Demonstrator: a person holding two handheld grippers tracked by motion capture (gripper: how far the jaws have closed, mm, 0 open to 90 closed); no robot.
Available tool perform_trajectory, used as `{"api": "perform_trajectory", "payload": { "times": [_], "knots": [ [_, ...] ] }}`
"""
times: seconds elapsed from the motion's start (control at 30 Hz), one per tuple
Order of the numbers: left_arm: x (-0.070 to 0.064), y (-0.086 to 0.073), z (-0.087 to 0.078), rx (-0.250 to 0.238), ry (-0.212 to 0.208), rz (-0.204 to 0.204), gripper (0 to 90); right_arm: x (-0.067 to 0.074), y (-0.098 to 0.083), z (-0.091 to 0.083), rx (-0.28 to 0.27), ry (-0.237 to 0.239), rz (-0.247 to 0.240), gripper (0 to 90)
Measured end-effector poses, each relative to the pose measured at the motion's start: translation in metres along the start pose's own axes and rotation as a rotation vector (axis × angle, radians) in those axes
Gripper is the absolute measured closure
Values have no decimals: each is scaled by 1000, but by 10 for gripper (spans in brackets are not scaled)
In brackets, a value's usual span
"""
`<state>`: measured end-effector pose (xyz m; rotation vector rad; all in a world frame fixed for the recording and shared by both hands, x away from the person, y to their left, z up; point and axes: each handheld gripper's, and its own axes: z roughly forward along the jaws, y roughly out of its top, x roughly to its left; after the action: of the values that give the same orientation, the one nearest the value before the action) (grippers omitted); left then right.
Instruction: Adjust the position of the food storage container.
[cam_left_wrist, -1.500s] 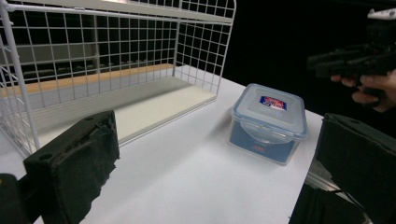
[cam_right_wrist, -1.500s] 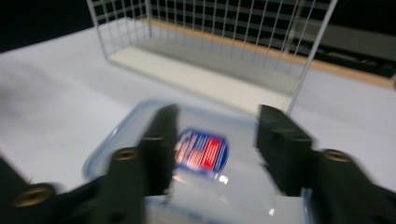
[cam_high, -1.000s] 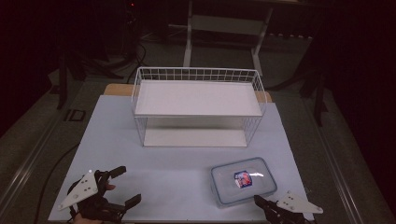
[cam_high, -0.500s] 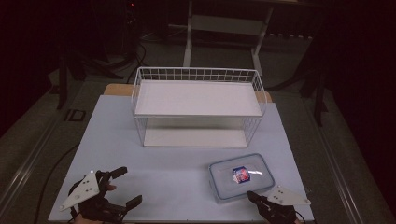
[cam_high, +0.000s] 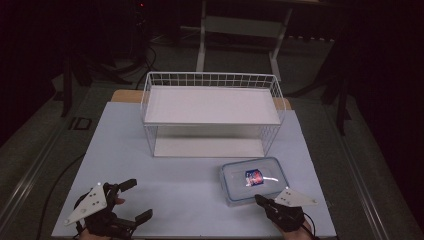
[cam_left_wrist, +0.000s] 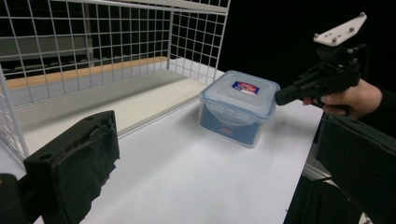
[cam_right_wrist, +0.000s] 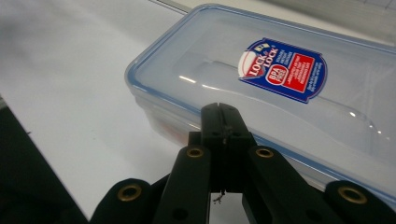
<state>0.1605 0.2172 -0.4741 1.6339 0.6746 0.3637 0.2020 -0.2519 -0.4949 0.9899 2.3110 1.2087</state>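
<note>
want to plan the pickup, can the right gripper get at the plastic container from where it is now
Probably yes. The right gripper sits with its jaws shut just off the near edge of the lidded container, with nothing between them. It would likely need to open first to grip it.

My left hand-held gripper is black with a grey three-cornered plate on top. My right hand-held gripper has brass-coloured screws and a dark sleeve behind it.
</note>
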Motion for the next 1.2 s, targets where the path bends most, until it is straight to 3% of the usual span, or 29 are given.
{"api": "perform_trajectory", "payload": {
  "times": [0.23, 0.3, 0.5, 0.67, 0.73, 0.87, 1.2],
  "knots": [
    [0, -1, 1, 2, -8, -3, 0, -5, 8, 9, -16, 4, 21, 900],
    [0, -1, 2, 1, -13, -6, 0, -9, 11, 5, -31, -23, 22, 900],
    [-1, -2, 2, 6, -29, 1, 0, -43, 9, -16, -70, -165, 65, 900],
    [-1, -2, 3, -6, -50, 0, 0, -72, -4, -25, -43, -316, 107, 900],
    [-2, -3, 3, -8, -52, 0, 0, -81, -11, -23, -23, -338, 122, 900],
    [-2, -3, 4, -5, -56, -2, 0, -87, -19, -17, 1, -316, 155, 900],
    [-2, -4, 6, -6, -65, -5, 0, -78, -18, -13, -5, -269, 165, 900]
  ]
}}
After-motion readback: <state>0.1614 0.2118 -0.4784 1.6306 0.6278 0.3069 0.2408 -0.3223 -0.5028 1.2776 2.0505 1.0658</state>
